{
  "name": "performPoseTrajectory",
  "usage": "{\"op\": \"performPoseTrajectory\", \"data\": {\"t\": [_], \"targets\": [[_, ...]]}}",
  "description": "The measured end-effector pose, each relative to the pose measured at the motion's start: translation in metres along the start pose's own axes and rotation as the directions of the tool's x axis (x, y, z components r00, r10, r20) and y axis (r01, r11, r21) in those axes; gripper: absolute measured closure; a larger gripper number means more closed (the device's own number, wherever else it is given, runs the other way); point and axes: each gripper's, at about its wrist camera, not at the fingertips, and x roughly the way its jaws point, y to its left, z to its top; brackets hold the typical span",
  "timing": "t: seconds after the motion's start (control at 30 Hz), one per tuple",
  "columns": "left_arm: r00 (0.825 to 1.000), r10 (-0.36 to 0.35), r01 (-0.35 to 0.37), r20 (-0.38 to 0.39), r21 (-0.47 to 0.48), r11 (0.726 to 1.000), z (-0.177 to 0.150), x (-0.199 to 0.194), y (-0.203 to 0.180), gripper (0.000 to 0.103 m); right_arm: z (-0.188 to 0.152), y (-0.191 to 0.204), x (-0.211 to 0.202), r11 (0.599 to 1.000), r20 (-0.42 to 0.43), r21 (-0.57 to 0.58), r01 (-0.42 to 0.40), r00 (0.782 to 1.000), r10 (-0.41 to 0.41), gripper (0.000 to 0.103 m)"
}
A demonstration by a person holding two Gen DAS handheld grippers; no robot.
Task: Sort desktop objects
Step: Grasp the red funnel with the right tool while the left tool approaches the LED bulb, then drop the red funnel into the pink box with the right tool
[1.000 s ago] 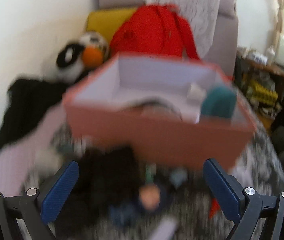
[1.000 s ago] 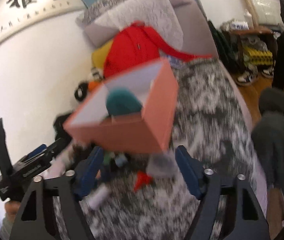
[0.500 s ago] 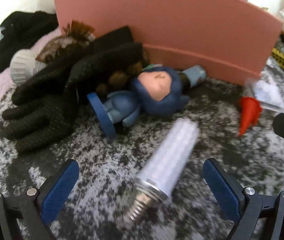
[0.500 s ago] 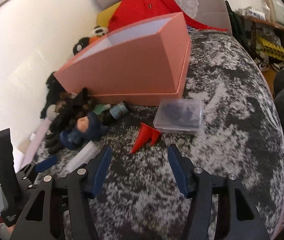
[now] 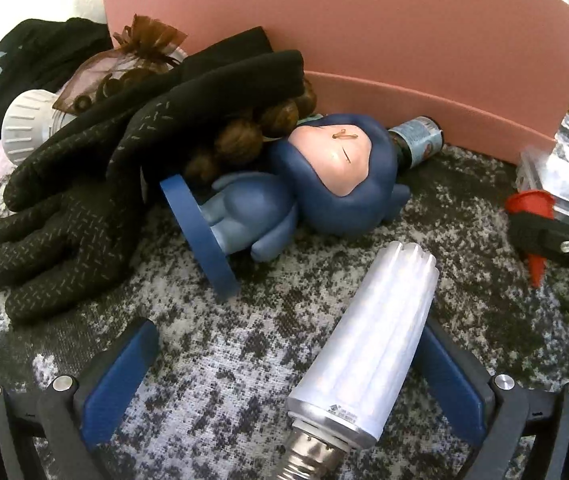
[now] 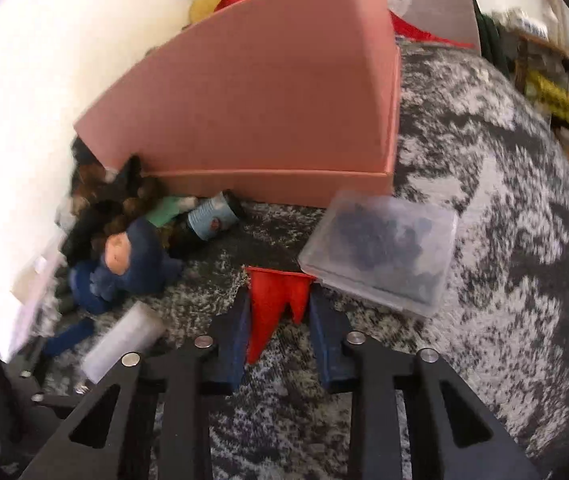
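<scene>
A white corn-style bulb (image 5: 368, 354) lies on the grey speckled cover, between the fingers of my open left gripper (image 5: 284, 356); it also shows in the right wrist view (image 6: 124, 340). A blue doll figurine (image 5: 304, 196) lies on its side next to black gloves (image 5: 96, 184). My right gripper (image 6: 278, 324) has its blue fingers on both sides of a red cone piece (image 6: 274, 304), not clearly clamped. A clear plastic case (image 6: 380, 256) lies just beyond. The pink box (image 6: 268, 112) stands behind everything.
A brown mesh pouch (image 5: 132, 64), a white cap (image 5: 30, 126), brown beads (image 5: 244, 140) and a small bottle (image 5: 418, 144) lie against the pink box (image 5: 364, 32). Black clothing (image 5: 40, 56) lies at far left. The cover's edge falls away at right.
Both grippers dropped from above the box to the cover. The left moved forward so the bulb lies between its fingers. The right moved forward and narrowed around the red cone.
</scene>
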Motion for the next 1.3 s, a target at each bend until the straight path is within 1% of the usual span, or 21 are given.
{"op": "performPoseTrajectory", "data": {"t": [0.1,0.17,0.2,0.23,0.27,0.33,0.5,0.57,0.63,0.73,0.83,0.97,1.07,1.2,1.3], "targets": [[1.0,-0.01,0.01,0.001,-0.006,1.0,-0.002,-0.001,0.002,0.001,-0.005,-0.002,-0.011,1.0,-0.004,0.022,-0.012,1.0,0.012,0.074],[1.0,-0.027,0.027,0.006,-0.008,1.0,-0.003,-0.006,0.003,0.011,-0.011,0.0,-0.021,0.999,-0.005,0.034,-0.027,1.0,0.027,0.074],[0.999,-0.038,0.038,0.014,0.0,0.999,-0.005,-0.012,0.002,0.031,-0.014,0.001,-0.028,0.998,-0.002,0.044,-0.036,0.999,0.036,0.074],[0.998,-0.049,0.049,0.024,0.017,0.999,-0.008,-0.018,-0.001,0.064,-0.018,0.001,-0.035,0.998,0.004,0.05,-0.042,0.999,0.042,0.074],[0.998,-0.058,0.057,0.028,0.041,0.998,-0.012,-0.024,-0.004,0.073,-0.021,0.002,-0.043,0.998,0.012,0.05,-0.047,0.999,0.047,0.074],[0.998,-0.064,0.062,0.026,0.067,0.996,-0.021,-0.033,-0.008,0.073,-0.026,0.003,-0.064,0.998,0.035,0.042,-0.055,0.998,0.054,0.074],[0.996,-0.082,0.081,0.016,0.058,0.995,-0.034,-0.054,-0.006,0.073,-0.034,0.004,-0.111,0.997,0.121,0.031,-0.076,0.99,0.071,0.074],[0.996,-0.085,0.083,0.031,0.073,0.994,-0.036,-0.074,-0.01,0.073,-0.038,0.003,-0.126,0.996,0.15,0.029,-0.079,0.986,0.073,0.074],[0.995,-0.081,0.074,0.064,0.111,0.991,-0.037,-0.09,-0.016,0.073,-0.041,0.002,-0.138,0.997,0.173,0.026,-0.079,0.982,0.073,0.074],[0.99,-0.093,0.077,0.103,0.154,0.985,-0.023,-0.112,-0.031,0.073,-0.045,0.002,-0.154,0.997,0.202,0.021,-0.081,0.977,0.075,0.074],[0.985,-0.111,0.085,0.135,0.186,0.979,-0.009,-0.125,-0.042,0.073,-0.05,0.003,-0.168,0.997,0.225,0.009,-0.073,0.972,0.069,0.074],[0.975,-0.136,0.096,0.176,0.219,0.971,0.007,-0.136,-0.058,0.073,-0.058,0.009,-0.186,0.998,0.252,-0.02,-0.056,0.966,0.059,0.074],[0.967,-0.142,0.094,0.212,0.224,0.97,0.023,-0.142,-0.063,0.073,-0.058,0.013,-0.198,0.998,0.277,-0.043,-0.039,0.96,0.05,0.073],[0.954,-0.151,0.09,0.26,0.23,0.969,0.044,-0.149,-0.069,0.073,-0.043,0.023,-0.207,0.996,0.304,-0.088,-0.015,0.952,0.041,0.073],[0.943,-0.152,0.085,0.296,0.229,0.97,0.065,-0.153,-0.069,0.073,-0.016,0.032,-0.204,0.991,0.312,-0.135,0.002,0.949,0.04,0.073]]}}
